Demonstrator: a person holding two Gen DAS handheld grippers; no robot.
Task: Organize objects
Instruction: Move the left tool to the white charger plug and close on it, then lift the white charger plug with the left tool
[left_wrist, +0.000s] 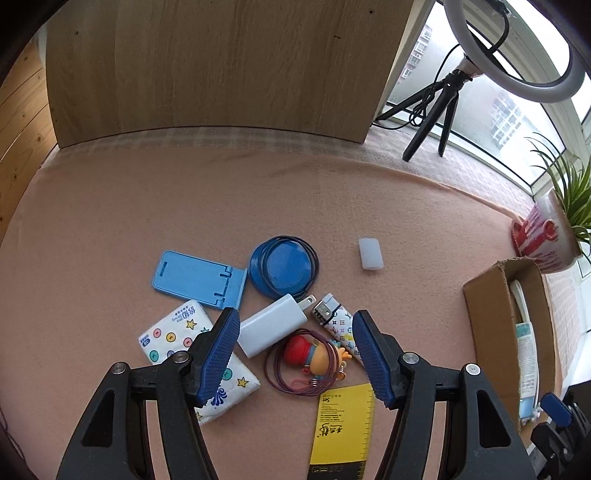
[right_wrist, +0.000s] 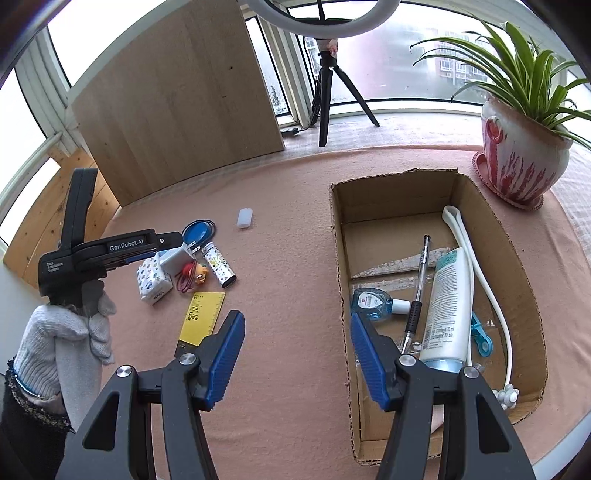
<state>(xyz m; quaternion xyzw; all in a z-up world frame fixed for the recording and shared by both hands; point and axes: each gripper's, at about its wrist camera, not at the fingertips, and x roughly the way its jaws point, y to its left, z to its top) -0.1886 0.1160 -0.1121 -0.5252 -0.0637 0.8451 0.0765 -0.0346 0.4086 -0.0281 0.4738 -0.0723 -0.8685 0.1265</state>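
Observation:
My left gripper (left_wrist: 294, 316) hangs open over a cluster on the pink cloth. Below its fingers lie a white charger (left_wrist: 271, 328), a red-and-orange toy keychain (left_wrist: 314, 354) and a patterned lighter (left_wrist: 338, 325); the pads touch none of them. Around these are a tissue pack (left_wrist: 177, 336), a blue phone stand (left_wrist: 199, 277), a blue disc with a cable (left_wrist: 282, 267), a yellow ruler card (left_wrist: 343, 417) and a small white cap (left_wrist: 370, 254). My right gripper (right_wrist: 295, 319) is open and empty beside the left wall of the cardboard box (right_wrist: 341, 258).
The box holds a lotion tube (right_wrist: 448, 306), a pen (right_wrist: 417, 291), a blue bottle (right_wrist: 371, 304), a white hose (right_wrist: 476, 266) and a blue clip (right_wrist: 480, 334). A potted plant (right_wrist: 517, 162), a tripod (right_wrist: 327, 99) and a wooden board (right_wrist: 177, 114) stand behind. A gloved hand (right_wrist: 66, 332) holds the left gripper.

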